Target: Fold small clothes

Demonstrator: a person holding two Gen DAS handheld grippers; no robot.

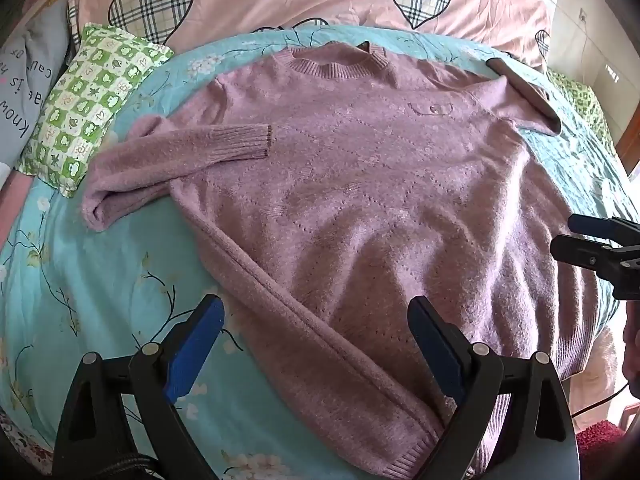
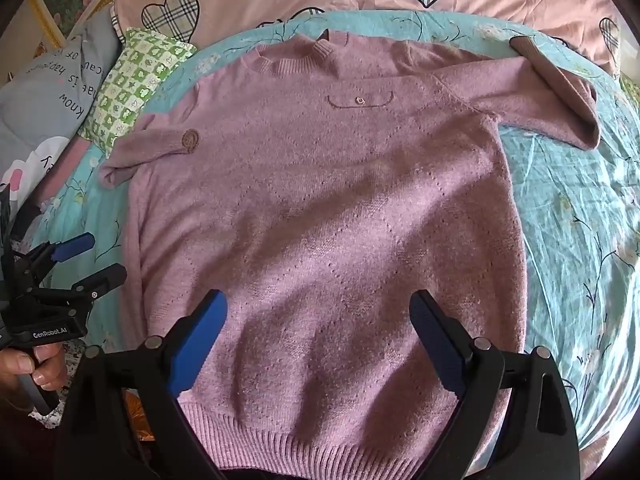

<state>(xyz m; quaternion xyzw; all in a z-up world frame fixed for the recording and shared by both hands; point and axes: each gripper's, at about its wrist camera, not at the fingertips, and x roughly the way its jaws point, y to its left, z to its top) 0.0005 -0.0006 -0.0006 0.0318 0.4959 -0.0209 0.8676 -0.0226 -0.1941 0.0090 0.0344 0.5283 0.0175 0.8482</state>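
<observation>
In the left wrist view the left gripper point(image 1: 316, 324) stands apart, empty, over the pink sweater's point(image 1: 352, 184) side edge on the bed point(image 1: 100, 292); a shallow pinch could take one layer only.

In the right wrist view the right gripper point(image 2: 320, 320) is also apart above the hem point(image 2: 320, 436); uneven lifting may skew the fold.

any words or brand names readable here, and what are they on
"GenRobot.AI": white print on the black body of the left claw, seen from the right wrist.
"know", "is", "of": upside-down fragments on the grey cushion; its other words are cut off or blurred.
Sweater: no text.
</observation>
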